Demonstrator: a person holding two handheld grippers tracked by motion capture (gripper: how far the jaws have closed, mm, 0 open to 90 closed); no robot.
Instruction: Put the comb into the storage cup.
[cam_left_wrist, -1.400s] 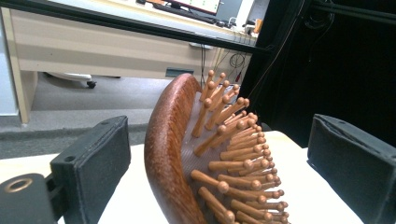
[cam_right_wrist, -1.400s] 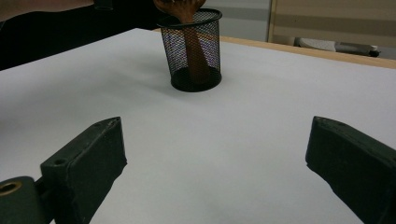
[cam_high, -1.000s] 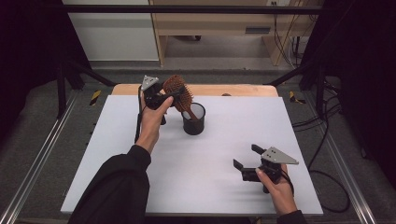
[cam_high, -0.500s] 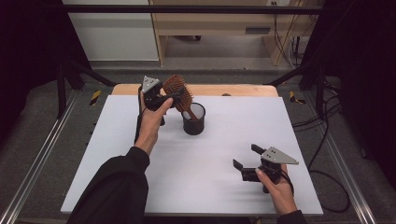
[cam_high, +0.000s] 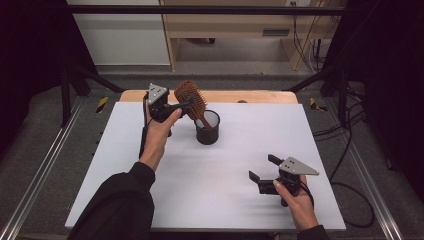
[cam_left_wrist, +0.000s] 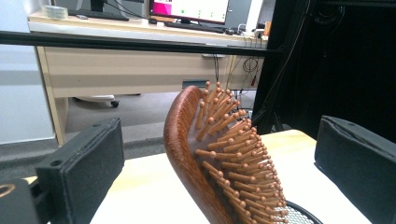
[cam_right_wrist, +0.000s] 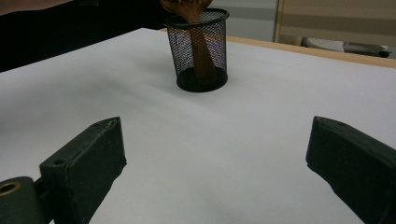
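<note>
Near the far edge of the tabletop (cam_high: 125, 150), a wooden hairbrush (cam_high: 192, 100) is standing handle-down in a black mesh cup (cam_high: 207, 127). The left gripper (cam_high: 177, 106) is reaching in with an outstretched forearm, its fingers (cam_left_wrist: 84, 158) released on either side of the brush head. The right gripper (cam_high: 261, 167) is resting toward the near right corner, fingers spread apart and grasping nothing

A hairbrush (cam_high: 191, 98) stands in the cup (cam_high: 207, 128) on the counter (cam_high: 210, 200); one hand-held gripper (cam_high: 181, 106) lies left of the cup, another (cam_high: 261, 169) nearer-right.
</note>
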